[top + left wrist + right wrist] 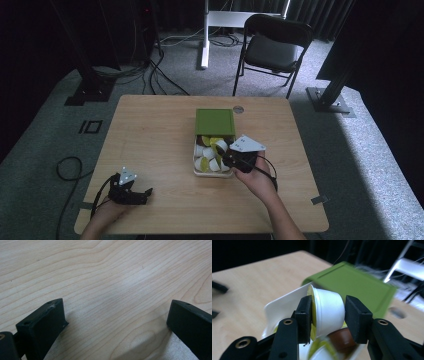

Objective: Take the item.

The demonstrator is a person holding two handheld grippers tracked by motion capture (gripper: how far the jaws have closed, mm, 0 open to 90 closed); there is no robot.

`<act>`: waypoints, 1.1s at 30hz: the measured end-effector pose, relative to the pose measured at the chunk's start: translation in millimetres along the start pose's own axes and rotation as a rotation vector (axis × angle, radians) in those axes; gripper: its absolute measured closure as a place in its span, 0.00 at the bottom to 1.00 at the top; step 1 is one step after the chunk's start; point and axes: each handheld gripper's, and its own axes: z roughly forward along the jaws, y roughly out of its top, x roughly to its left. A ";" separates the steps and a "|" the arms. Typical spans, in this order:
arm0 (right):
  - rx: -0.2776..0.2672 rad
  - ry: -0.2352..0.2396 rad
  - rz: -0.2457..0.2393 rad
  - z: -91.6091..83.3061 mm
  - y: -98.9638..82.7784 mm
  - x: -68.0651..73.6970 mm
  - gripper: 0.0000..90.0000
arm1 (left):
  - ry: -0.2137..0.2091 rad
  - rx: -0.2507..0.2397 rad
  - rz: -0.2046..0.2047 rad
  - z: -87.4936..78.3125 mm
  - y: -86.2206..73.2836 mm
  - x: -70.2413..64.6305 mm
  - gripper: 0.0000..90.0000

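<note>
- Grey carpet surrounds a light wooden table (pixel 160 130), with a black folding chair (pixel 274 46) beyond its far edge and cables trailing across the floor.
- Near the table's middle sits a white tray (pixel 196 170) full of small capsules, white, yellow and brown; a green lid (pixel 215 122) lies over its far end.
- At the near right side of the tray, the right gripper (pixel 223 152) reaches in, held by the person's right hand (pixel 257 179).
- In the right gripper view, its two black jaws are closed against a white capsule (pixel 327 311) with a yellow rim: one jaw presses the rim face, the other the base. The capsule lies on its side, lifted just above the others, with a brown capsule (pixel 342 340) below it.
- Close to the near left corner of the table rests the left gripper (pixel 145 192).
- In the left gripper view, its jaws stand wide apart with nothing but bare wood between them.
</note>
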 end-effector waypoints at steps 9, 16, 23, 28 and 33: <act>-0.054 -0.087 0.038 -13.7 0.6 -22.1 0.65 | 0.001 0.000 0.001 0.0 0.0 0.0 0.03; -0.067 -0.178 0.108 -22.1 -11.3 -48.6 0.65 | 0.000 0.002 0.001 -0.1 0.1 0.1 0.03; -0.036 -0.234 0.144 -21.1 -30.4 -66.8 0.65 | 0.000 0.000 -0.001 0.0 0.0 -0.1 0.03; -0.008 -0.256 0.170 -16.3 -46.4 -76.0 0.65 | 0.000 0.002 0.001 -0.1 0.0 0.0 0.03; 0.028 -0.262 0.191 -9.3 -62.9 -82.1 0.65 | 0.000 0.002 0.001 -0.1 0.0 0.0 0.03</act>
